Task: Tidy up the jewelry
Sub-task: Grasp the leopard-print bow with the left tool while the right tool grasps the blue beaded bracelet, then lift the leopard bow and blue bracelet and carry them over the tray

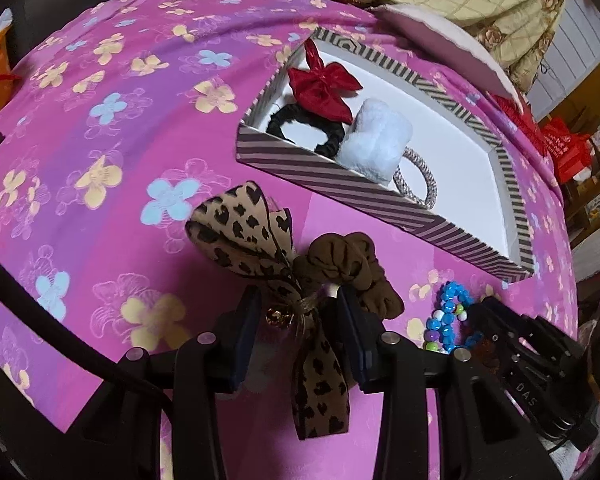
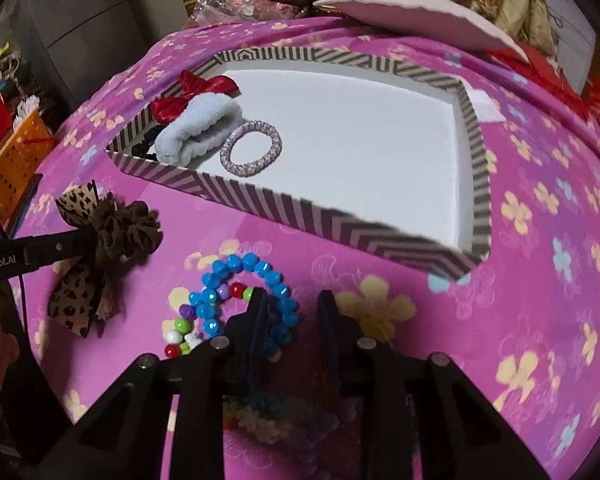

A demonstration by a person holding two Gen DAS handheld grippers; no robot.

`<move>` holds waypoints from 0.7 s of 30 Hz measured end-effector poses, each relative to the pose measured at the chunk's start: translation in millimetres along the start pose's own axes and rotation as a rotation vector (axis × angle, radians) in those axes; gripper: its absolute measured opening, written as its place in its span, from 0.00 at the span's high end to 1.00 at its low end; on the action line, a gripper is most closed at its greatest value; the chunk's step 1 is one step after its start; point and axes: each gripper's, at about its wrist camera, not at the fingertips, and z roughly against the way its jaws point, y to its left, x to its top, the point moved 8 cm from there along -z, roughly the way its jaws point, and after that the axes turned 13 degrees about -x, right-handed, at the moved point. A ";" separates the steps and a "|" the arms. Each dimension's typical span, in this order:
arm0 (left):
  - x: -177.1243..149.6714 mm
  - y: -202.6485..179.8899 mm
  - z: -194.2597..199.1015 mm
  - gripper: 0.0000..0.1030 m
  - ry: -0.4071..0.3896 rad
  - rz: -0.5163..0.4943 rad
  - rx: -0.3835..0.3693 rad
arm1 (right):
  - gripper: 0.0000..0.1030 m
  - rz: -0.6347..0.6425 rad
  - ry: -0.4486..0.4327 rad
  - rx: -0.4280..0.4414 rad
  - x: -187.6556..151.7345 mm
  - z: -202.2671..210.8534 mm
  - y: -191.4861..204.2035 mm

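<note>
Leopard bow (image 1: 244, 236) with its brown scrunchie (image 1: 348, 268) sits pinched between the closed-in fingers of the left gripper (image 1: 296, 300), above the pink worktop (image 1: 100, 160). Beyond it, the striped box (image 2: 260, 200) holds a red bow (image 1: 320, 80), black scrunchie (image 1: 300, 128), white fluffy band (image 1: 380, 140) and braided tie (image 2: 252, 148). The right gripper (image 2: 292, 304) is open, one finger over the blue bead bracelet (image 2: 236, 280) lying before the box.
</note>
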 end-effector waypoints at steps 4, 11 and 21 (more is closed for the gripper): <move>1.1 -1.5 -10.8 0.52 0.021 -0.012 0.008 | 0.80 0.050 -0.013 0.008 2.0 1.2 9.0; 0.8 0.9 -7.6 0.63 0.012 -0.024 -0.013 | 0.94 -0.001 0.024 0.115 -3.5 4.9 7.0; 0.7 -0.8 17.9 0.74 -0.040 -0.062 -0.004 | 0.95 -0.035 -0.056 0.105 -0.6 35.1 -0.1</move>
